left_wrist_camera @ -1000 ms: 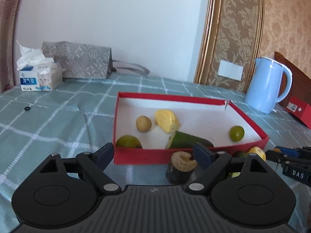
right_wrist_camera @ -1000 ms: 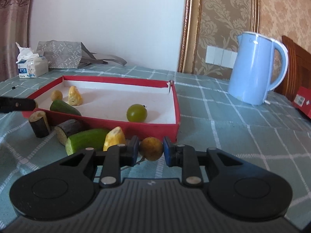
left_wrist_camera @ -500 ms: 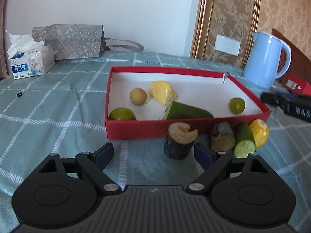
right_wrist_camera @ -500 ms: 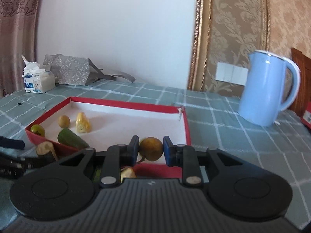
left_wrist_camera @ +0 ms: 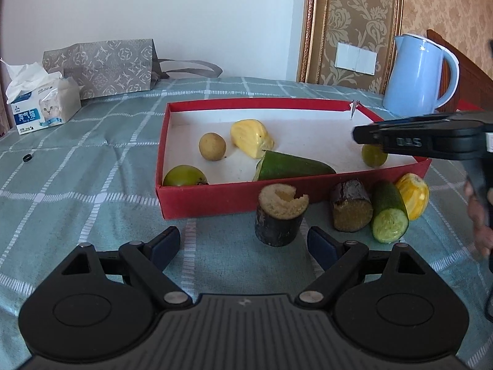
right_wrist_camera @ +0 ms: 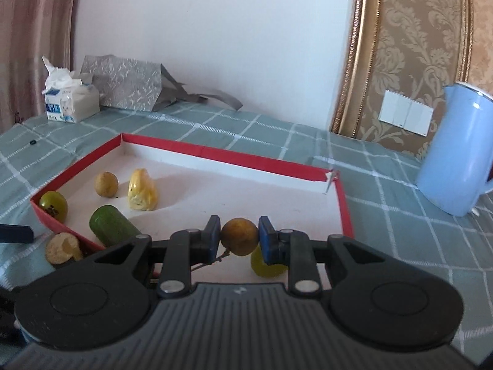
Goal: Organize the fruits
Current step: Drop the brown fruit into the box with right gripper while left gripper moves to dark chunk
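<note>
The right gripper is clenching a small brown round fruit between its blue pads, hovering over the lower right part of the red box. Directly beneath the held fruit, a green round fruit is sitting on the white box floor, partly hidden by the right pad.

Toward the left of the box in the right wrist view, another brown fruit, a yellow piece, a cut cucumber and a green fruit in the corner are lying apart from one another.

In the left wrist view, the left gripper is standing wide open and empty low in the frame. Just ahead of it, a dark sugarcane stub is standing upright on the checked desk, in front of the box's near wall. To its right, a second stub, a cucumber piece and a yellow fruit piece are crowding together outside the box.

A blue kettle is standing at the upper right, and a tissue pack and a grey paper bag at the upper left.
</note>
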Motion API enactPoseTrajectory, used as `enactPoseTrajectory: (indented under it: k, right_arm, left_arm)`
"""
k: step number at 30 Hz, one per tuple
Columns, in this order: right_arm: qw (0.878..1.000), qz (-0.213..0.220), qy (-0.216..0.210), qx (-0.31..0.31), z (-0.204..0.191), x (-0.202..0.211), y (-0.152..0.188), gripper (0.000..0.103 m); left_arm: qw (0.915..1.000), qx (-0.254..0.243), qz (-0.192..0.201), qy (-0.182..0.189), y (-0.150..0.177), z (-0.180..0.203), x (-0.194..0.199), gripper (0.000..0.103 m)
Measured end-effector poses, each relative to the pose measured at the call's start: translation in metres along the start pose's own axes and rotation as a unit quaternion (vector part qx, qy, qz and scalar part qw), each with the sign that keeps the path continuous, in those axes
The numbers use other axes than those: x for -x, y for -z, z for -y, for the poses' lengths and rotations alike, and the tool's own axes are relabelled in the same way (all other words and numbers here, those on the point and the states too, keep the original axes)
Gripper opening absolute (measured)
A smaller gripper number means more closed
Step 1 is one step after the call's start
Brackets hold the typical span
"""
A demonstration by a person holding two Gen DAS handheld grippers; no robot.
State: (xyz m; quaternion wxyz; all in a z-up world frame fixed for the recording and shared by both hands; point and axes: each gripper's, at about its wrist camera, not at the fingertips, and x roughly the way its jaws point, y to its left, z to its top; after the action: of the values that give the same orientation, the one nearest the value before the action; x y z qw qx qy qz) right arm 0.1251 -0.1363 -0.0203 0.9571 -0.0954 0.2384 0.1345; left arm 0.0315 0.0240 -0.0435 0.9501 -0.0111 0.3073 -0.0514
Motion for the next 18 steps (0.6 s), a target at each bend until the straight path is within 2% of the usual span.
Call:
enactPoseTrajectory:
  k: [6, 7, 9, 11, 13, 15, 17, 18]
  right_arm:
    - [0.999, -0.034, -0.009, -0.009, -0.002, -0.030, -0.005, 0.024]
    - [0.999, -0.035, -0.005, -0.010, -0.003, -0.033, -0.006, 0.028]
    - [0.999, -0.036, -0.001, -0.009, -0.004, -0.038, -0.005, 0.038]
    - [0.999, -0.028, 0.002, -0.014, -0.003, -0.036, -0.005, 0.059]
    - [1.000, -0.010, 0.005, -0.016, -0.001, -0.029, -0.005, 0.064]
    - [0.999, 0.007, 0.009, -0.030, 0.004, -0.016, -0.004, 0.076]
    - [0.998, 0.025, 0.006, -0.060, 0.013, 0.002, 0.000, 0.102]
    - [0.997, 0.036, 0.013, -0.073, 0.018, 0.013, 0.003, 0.103]
  left_arm:
    - [1.0000, 0.000, -0.001, 0.001, 0.000, 0.000, -0.001, 0.091]
    - [1.0000, -0.001, -0.001, 0.001, 0.000, 0.000, -0.001, 0.091]
    - [1.0000, 0.001, -0.001, 0.001, 0.000, 0.000, -0.001, 0.092]
    - [1.0000, 0.002, 0.000, 0.001, -0.001, 0.000, -0.001, 0.092]
    - [1.0000, 0.002, 0.000, 0.001, -0.001, 0.000, -0.001, 0.092]
    - [1.0000, 0.003, 0.000, 0.002, -0.001, 0.000, -0.001, 0.092]
    - [1.0000, 0.004, 0.000, 0.002, -0.001, 0.000, -0.001, 0.092]
    - [1.0000, 0.004, 0.000, 0.003, 0.000, 0.000, -0.001, 0.092]
